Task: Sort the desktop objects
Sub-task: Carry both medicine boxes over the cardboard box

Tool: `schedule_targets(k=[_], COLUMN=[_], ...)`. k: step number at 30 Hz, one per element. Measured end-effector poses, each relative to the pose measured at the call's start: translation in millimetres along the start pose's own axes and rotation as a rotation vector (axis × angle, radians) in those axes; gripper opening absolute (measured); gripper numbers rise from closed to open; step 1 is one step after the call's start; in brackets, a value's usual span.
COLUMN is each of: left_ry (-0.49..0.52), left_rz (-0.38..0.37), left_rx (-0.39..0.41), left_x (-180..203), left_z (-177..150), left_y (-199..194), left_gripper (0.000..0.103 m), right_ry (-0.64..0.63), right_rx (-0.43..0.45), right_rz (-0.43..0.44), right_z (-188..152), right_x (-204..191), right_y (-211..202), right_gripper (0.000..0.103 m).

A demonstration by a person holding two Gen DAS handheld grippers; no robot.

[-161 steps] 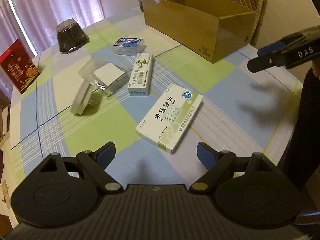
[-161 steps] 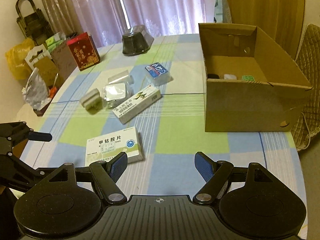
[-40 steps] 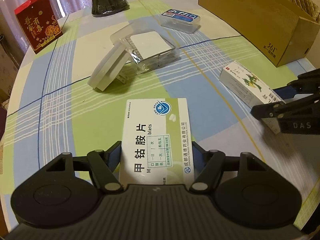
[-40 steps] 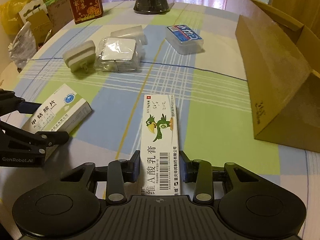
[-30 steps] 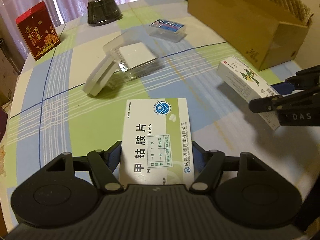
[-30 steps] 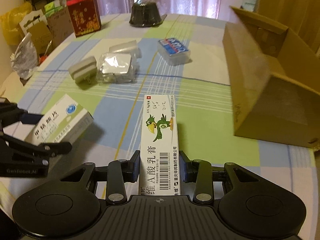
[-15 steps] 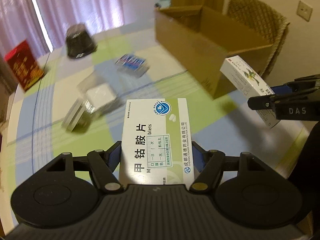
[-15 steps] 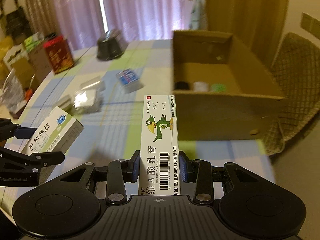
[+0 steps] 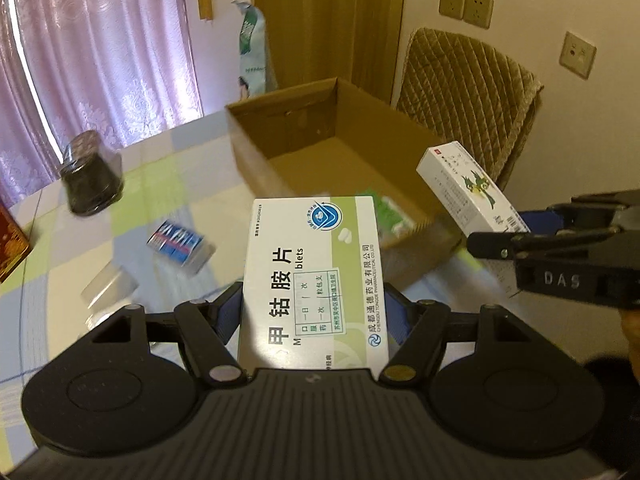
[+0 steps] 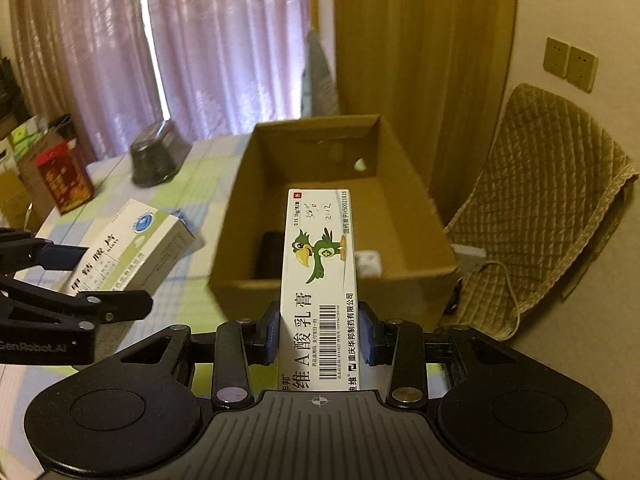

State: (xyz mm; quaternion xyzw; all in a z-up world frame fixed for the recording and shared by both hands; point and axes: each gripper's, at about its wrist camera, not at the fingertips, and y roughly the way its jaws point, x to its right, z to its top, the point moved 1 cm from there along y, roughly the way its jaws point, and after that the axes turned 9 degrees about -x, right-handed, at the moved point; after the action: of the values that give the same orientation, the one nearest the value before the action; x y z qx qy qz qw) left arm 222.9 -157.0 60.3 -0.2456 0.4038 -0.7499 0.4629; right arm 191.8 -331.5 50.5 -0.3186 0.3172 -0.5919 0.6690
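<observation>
Two loads: left gripper (image 9: 314, 314) clamps white-green tablet carton (image 9: 314, 276); right gripper (image 10: 319, 334) clamps parrot-printed ointment carton (image 10: 319, 280).
Drop: clear brown cardboard box (image 10: 416, 216) rim, then release singly.

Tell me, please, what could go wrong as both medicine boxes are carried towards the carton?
1. Both tongs converge on one carton; the left tongs and right tongs might collide.
2. The parrot box is gripped only near one end, so it may pivot or slip.
3. Dropped from here, the tablet box might land on items already in the carton.
</observation>
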Motion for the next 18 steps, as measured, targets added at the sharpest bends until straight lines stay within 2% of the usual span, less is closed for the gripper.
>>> schedule_targets(k=[7,18], left_ry=[-0.006,0.01], left_rz=[-0.026,-0.042], left_rx=[0.012,0.008], left_x=[16.9,29.8], left_z=[46.2,85.2], left_y=[29.8,68.4], left_gripper=[0.067,0.067], right_ry=[0.032,0.051], right_rx=[0.029,0.013], right_rz=[-0.013,-0.023], right_z=[38.0,64.3], right_x=[32.8,57.5], right_y=[9.7,41.0], right_gripper=[0.037,0.037])
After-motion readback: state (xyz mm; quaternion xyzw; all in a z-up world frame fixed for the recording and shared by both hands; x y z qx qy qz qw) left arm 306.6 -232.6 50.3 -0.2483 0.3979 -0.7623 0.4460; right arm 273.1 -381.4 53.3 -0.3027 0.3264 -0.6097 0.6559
